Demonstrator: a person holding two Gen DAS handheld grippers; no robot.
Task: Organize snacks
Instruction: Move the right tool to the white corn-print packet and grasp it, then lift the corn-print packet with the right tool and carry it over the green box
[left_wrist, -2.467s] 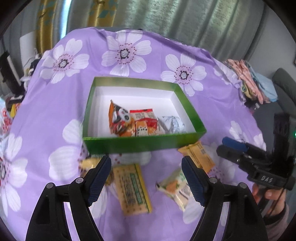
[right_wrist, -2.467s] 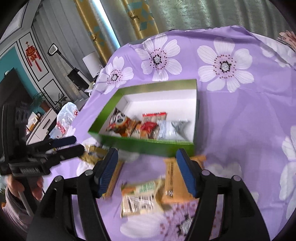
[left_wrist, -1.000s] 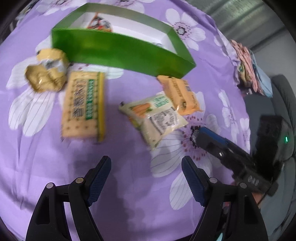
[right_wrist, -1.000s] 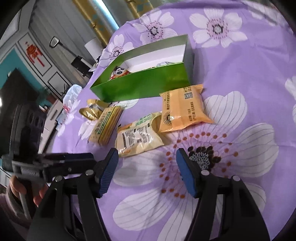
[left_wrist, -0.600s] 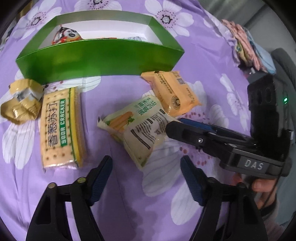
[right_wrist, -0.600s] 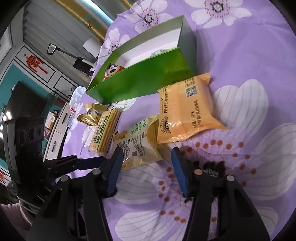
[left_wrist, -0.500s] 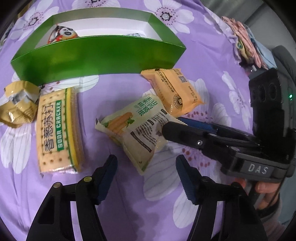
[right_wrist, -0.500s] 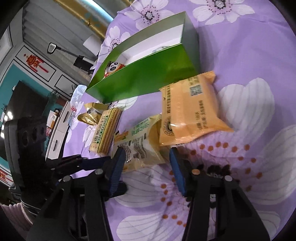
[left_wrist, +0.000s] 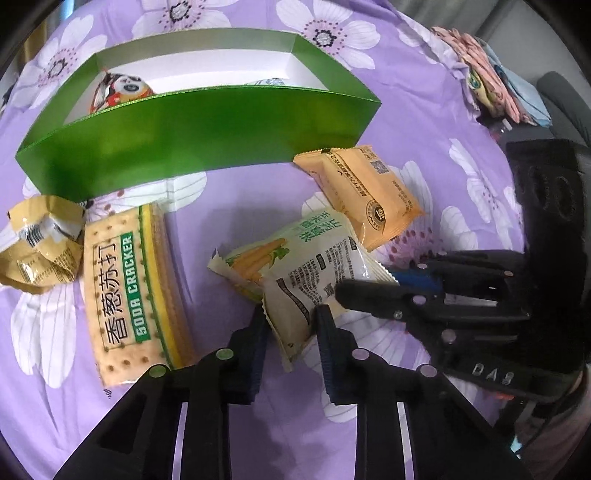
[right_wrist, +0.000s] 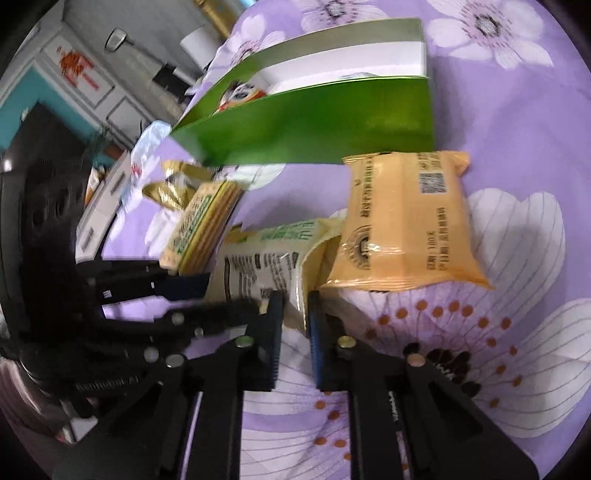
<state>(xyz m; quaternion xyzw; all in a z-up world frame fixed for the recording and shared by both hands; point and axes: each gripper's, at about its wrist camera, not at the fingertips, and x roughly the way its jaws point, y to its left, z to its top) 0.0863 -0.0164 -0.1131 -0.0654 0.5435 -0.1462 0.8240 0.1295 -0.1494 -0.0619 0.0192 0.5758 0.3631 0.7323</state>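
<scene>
I have both claws clamped on the corn snack packet (left_wrist: 295, 266), left gripper (left_wrist: 290, 325) and right gripper (right_wrist: 293, 314), just in front of the green box (left_wrist: 207, 125). Pulling apart could tear its wrapper.

A lilac cloth (left_wrist: 229, 206) printed with large white flowers, dark dotted centres, covers the bench. The box (left_wrist: 207, 125) is glossy green outside, white inside. The soda cracker pack (left_wrist: 129, 284) is beige with green and yellow bands. The corn snack packet (left_wrist: 303, 273) is white, pale yellow and green; the biscuit packet (right_wrist: 402, 225) orange; the crumpled wrapper (left_wrist: 37, 240) gold.
</scene>
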